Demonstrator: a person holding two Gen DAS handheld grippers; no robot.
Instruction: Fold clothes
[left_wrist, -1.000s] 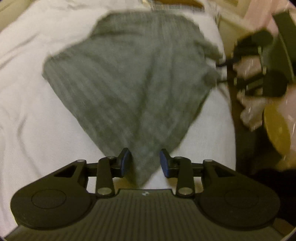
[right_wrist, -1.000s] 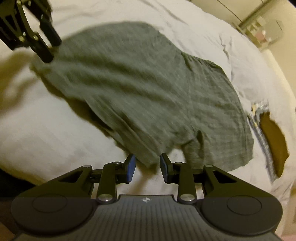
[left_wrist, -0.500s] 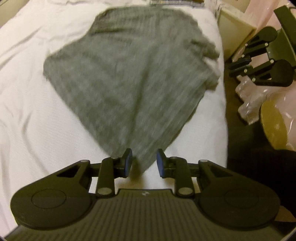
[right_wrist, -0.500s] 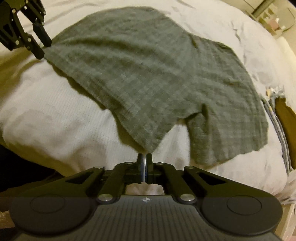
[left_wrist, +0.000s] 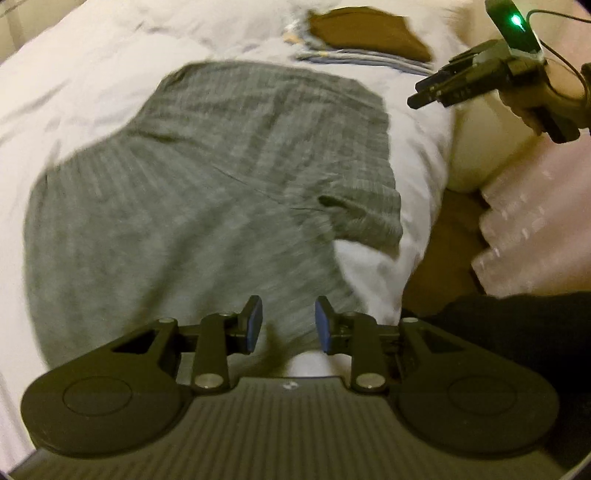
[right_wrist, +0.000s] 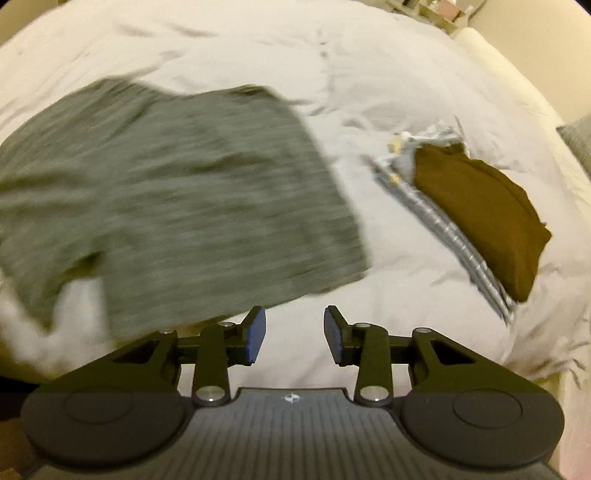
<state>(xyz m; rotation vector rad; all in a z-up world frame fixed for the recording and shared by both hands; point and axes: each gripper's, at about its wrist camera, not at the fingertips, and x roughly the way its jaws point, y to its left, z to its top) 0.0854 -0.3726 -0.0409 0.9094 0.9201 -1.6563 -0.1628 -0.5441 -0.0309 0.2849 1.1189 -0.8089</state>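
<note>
Your left tool (left_wrist: 288, 325) stood narrowly parted over the near hem of the grey garment (left_wrist: 207, 192), gripping nothing; your right tool (right_wrist: 294, 332), jaws just opening, was empty. Beyond, it lay soft and limp on the bed (right_wrist: 258, 48); pinch corners.

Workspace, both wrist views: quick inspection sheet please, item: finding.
Surface: white bedsheet, wrinkled, covers the bed.
Job's things: grey garment spread on the sheet, one sleeve folded near the bed edge; image blurred.
Clutter: brown folded garment lying on a striped cloth, apart from the grey one.
Grippers: left hand-held gripper has open jaws over the grey garment's near edge, pads not pressing it. Right hand-held gripper jaws just opened, nothing between them.
Cables: thin black cable by the right hand-held gripper's body.
Surroundings: pink plastic-wrapped bundle beside the bed.
</note>
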